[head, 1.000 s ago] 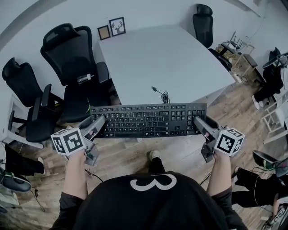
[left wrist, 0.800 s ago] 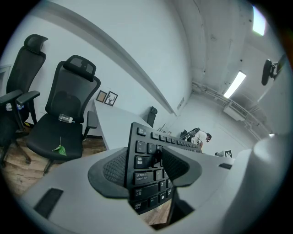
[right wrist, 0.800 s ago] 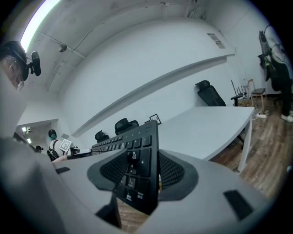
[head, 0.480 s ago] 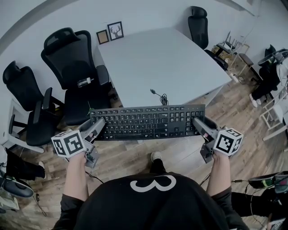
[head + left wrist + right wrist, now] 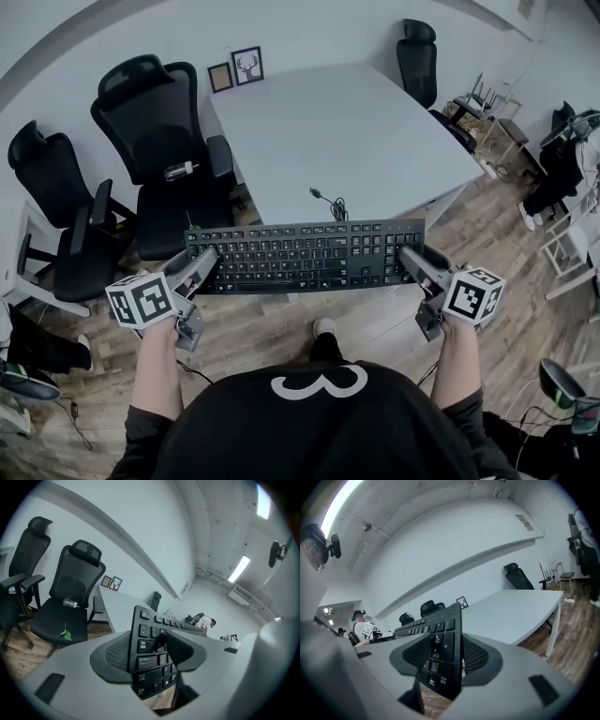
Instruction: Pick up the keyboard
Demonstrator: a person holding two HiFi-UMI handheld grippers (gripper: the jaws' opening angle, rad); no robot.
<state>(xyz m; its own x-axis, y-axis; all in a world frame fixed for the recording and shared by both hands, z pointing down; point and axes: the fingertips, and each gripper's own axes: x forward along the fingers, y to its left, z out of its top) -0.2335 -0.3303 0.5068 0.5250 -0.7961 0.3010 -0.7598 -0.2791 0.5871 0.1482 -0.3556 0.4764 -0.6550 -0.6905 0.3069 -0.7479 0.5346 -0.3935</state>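
Observation:
A black full-size keyboard (image 5: 305, 255) hangs level in the air in front of the white table (image 5: 347, 131), above the wooden floor. My left gripper (image 5: 208, 259) is shut on its left end and my right gripper (image 5: 410, 259) on its right end. In the left gripper view the keyboard (image 5: 151, 639) stands edge-on between the ribbed pads of the left gripper (image 5: 149, 649). The right gripper view shows the same for the keyboard (image 5: 440, 639) and the right gripper (image 5: 440, 654). Its cable (image 5: 336, 205) trails onto the table edge.
Black office chairs (image 5: 155, 141) stand at the left, one with a bottle (image 5: 180, 170) on its seat, and another chair (image 5: 419, 52) at the table's far side. Two framed pictures (image 5: 234, 70) lean on the wall. Small stands and bags crowd the right edge (image 5: 562, 159).
The keyboard and both grippers have drifted together a little across the floor in front of the table. The grip at both ends is unchanged.

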